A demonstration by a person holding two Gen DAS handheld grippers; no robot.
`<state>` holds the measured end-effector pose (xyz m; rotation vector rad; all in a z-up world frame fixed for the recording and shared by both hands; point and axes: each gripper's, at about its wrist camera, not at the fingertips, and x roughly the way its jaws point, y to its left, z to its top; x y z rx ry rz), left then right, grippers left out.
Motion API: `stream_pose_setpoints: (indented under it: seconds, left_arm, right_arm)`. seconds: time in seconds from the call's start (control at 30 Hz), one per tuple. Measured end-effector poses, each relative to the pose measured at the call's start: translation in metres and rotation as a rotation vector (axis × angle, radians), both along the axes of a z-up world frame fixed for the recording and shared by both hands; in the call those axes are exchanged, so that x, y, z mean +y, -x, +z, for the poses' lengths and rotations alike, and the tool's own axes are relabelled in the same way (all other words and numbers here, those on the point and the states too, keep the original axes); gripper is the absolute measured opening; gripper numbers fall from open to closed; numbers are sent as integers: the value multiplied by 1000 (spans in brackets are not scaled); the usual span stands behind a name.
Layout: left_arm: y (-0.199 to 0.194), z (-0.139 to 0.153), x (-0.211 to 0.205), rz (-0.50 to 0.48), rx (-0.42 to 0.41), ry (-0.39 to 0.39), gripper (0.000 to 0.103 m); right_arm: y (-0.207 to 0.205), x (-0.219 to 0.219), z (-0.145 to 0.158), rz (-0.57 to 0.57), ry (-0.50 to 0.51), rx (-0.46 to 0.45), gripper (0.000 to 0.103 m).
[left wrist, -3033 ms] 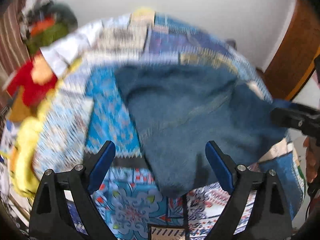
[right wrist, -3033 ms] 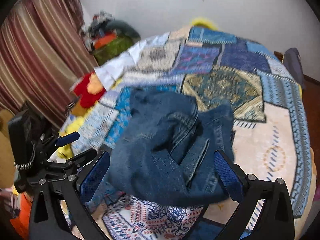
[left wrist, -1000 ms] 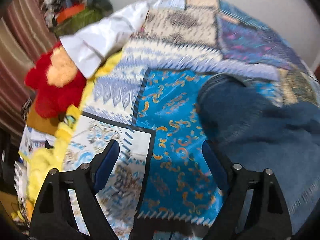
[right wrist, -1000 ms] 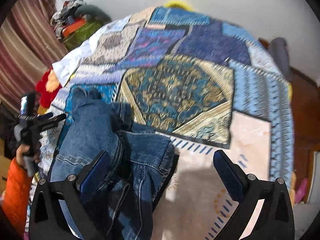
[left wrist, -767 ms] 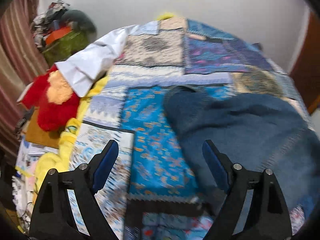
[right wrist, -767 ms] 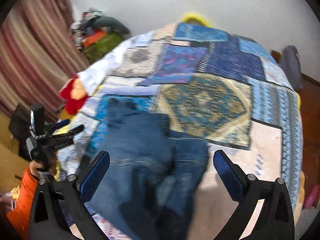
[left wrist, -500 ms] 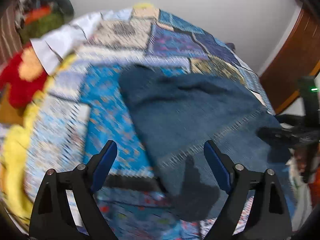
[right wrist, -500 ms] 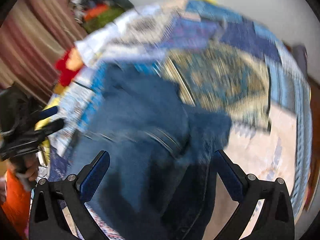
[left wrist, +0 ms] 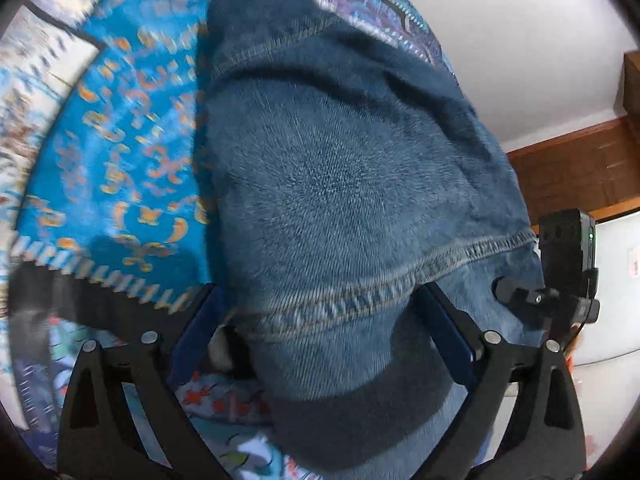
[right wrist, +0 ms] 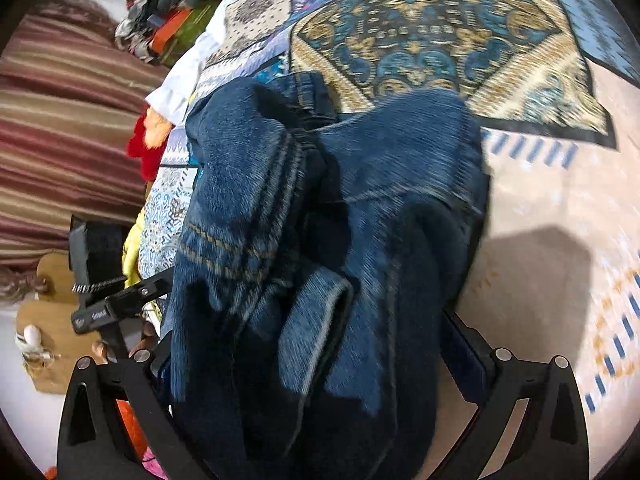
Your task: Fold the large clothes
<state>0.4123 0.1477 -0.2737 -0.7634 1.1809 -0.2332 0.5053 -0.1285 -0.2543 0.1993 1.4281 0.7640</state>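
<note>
A pair of dark blue denim jeans lies bunched on the patchwork bedspread. My left gripper is open, its blue-padded fingers spread either side of a stitched denim seam, close over the cloth. In the right wrist view the jeans are piled in folds, with a cuff or strap end near the middle. My right gripper is open, its fingers wide on both sides of the pile. The left gripper shows at the left edge of that view; the right gripper's body shows at the right of the left view.
A red and orange soft toy, a white cloth and a heap of clothes lie along the bed's left side by a striped curtain. A wooden door frame stands past the bed.
Both grippers have dropped close onto the jeans, which now fill each view. Both jaws stay open; the left view swung from the bed's left side onto the denim.
</note>
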Motion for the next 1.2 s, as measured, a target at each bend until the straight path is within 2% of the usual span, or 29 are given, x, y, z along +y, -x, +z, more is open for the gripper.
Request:
stream_pose_setpoints:
  seconds: [0.1, 0.27, 0.37, 0.43, 0.6, 0.73, 0.83, 1.07, 1.2]
  left_arm:
    - [-14, -10, -5, -13, 14, 70, 101]
    - [-25, -14, -10, -10, 21, 87, 102]
    - [-26, -6, -12, -6, 6, 49, 92]
    - [-22, 6, -15, -13, -15, 2, 84]
    - [-3, 52, -31, -59, -125, -173, 75]
    - [5, 93, -27, -61, -191, -219, 66]
    - [15, 127, -21, -54, -257, -258, 65]
    - [45, 205, 12, -16, -400, -323, 65]
    - [67, 239, 34, 8, -457, -381, 65]
  right_arm:
    - [-5, 13, -4, 10, 8, -2, 103]
    - [-9, 25, -6, 34, 40, -35, 103]
    - [-8, 25, -5, 17, 24, -36, 92]
    - [-5, 23, -2, -1, 8, -25, 75]
    - [13, 24, 18, -10, 13, -62, 63]
    - [26, 30, 42, -22, -2, -96, 58]
    - [34, 36, 69, -32, -42, -130, 57]
    - [61, 61, 152, -28, -119, -293, 57]
    - [77, 73, 180, -22, -171, -344, 57]
